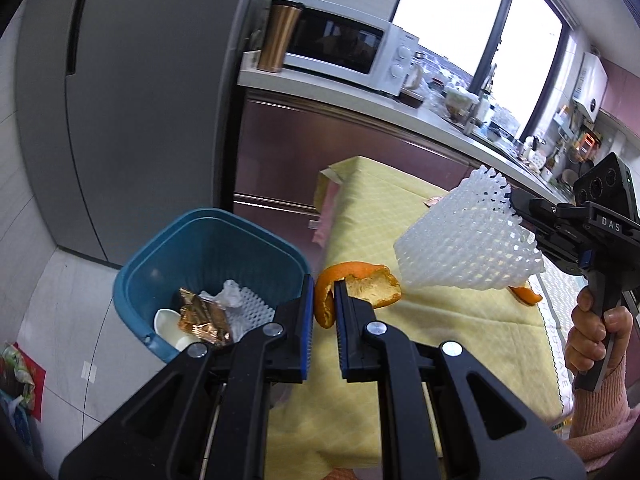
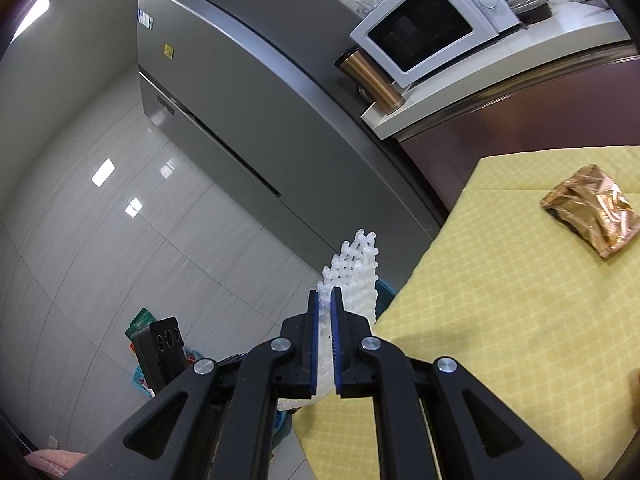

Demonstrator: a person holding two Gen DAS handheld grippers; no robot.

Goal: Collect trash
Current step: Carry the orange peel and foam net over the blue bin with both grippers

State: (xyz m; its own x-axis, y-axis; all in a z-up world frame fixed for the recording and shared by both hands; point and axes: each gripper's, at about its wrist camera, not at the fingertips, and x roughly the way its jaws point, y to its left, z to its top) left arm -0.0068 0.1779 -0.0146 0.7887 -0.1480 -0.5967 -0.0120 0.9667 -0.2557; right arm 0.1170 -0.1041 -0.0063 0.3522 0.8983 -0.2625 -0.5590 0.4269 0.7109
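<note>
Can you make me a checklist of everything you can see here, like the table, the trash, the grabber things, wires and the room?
Surface: table with yellow quilted cloth, mostly bare.
Job's things: blue bin on the floor beside the table, holding a gold wrapper, white foam net and a white piece; orange peel held up near the bin's edge; white foam net held above the table; another orange peel piece and a gold foil packet lie on the cloth.
Clutter: bags on the floor.
Grippers: left gripper shut on the orange peel; right gripper shut on the foam net.
Cables: nothing seen.
Surroundings: grey fridge, white microwave, copper tumbler, window.
</note>
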